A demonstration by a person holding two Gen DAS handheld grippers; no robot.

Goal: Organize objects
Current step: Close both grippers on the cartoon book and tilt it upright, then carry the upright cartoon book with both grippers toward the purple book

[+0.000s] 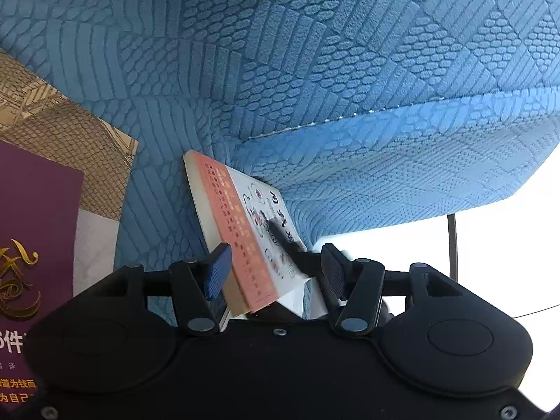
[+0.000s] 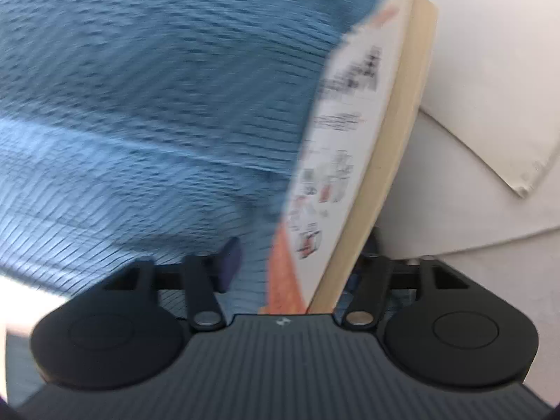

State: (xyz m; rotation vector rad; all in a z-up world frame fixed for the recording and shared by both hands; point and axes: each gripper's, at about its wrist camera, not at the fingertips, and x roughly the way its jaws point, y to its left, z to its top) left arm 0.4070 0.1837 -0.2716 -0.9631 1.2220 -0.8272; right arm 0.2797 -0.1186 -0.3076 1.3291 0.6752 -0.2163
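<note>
1. We found the white-and-orange book [image 1: 245, 234] standing tilted on its edge on the blue textured cushion [image 1: 245, 52], its upper part leaning against a raised blue pad [image 1: 402, 161].
2. Our left hand-held gripper [image 1: 276, 273] straddled the book's near end; its blue pad on the left sat just beside the orange band, the other pad stood clear, so we judged the jaws apart, not clamped.
3. Our right hand-held gripper [image 2: 294, 266] had the same book [image 2: 350, 133] between its jaws; the left pad stood off and the right pad was hidden, so we could not tell its grip.
4. A purple-covered book [image 1: 38, 227] lay flat to the left on a patterned beige book [image 1: 70, 129].
5. We judged the risk plain: with neither grip sure, the tilted book could slide down or topple.
</note>
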